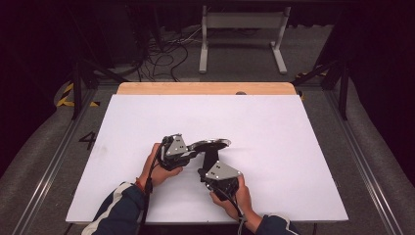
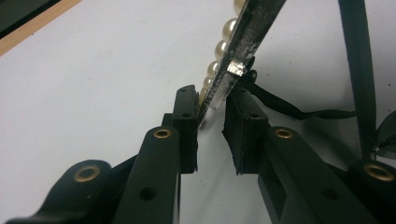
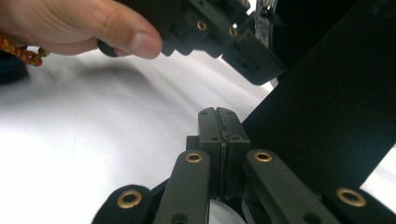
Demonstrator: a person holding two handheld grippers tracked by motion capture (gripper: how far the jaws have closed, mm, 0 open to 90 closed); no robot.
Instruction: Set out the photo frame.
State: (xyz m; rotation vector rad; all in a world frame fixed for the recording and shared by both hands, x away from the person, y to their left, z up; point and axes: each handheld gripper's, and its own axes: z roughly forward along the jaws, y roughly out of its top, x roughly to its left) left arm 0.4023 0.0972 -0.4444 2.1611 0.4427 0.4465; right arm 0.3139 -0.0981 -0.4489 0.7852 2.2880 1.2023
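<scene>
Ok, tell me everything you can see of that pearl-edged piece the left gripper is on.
The pearl-edged piece is a thin, flat, glittery grey strip with a row of cream pearl beads along one side and a silvery, scuffed end. It stands tilted on edge between the pads of the left gripper, touching the left-hand pad; contact with the other pad is unclear. A black ribbon trails from near its end. In the high view it reads as a curved, dark band raised just above the white table.

A wooden table (image 1: 205, 88) stands before me, nearly all of it covered by a white sheet (image 1: 274, 147) lying flat. Only a strip of bare wood shows along its far edge, beyond the sheet.
</scene>
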